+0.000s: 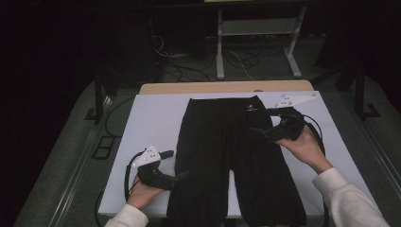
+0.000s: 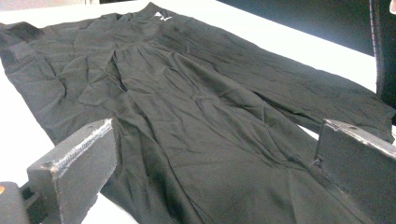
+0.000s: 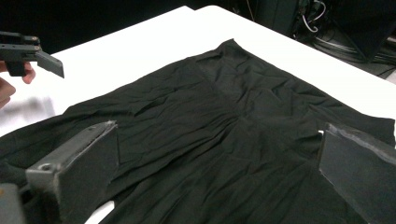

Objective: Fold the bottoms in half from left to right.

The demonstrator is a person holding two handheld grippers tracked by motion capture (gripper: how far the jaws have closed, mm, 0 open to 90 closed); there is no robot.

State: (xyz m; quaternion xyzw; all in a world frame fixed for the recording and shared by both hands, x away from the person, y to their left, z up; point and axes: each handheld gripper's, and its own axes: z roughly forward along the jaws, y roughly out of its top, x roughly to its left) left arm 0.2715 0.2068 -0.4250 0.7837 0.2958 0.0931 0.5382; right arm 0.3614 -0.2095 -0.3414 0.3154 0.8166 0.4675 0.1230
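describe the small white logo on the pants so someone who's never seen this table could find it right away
Start at the white table, where black pants lie flat with the legs pointing toward the person. Follow them up to the waistband at the far edge. The logo is a tiny white mark near the waistband's right corner, close to the right claw, and the only pale spot on the dark fabric.

One black trousers (image 1: 235, 151), two grippers, one white table (image 1: 151, 118).

The person wore cream sleeves (image 1: 345, 198) with ribbed cuffs. Each hand carried black tongs: the left tongs (image 1: 182, 176) and the right tongs (image 1: 255, 131) both had blocky, scuffed jaws with worn pale edges. A white three-cornered plate with small holes sat behind each pair, and a black cable looped away behind them.
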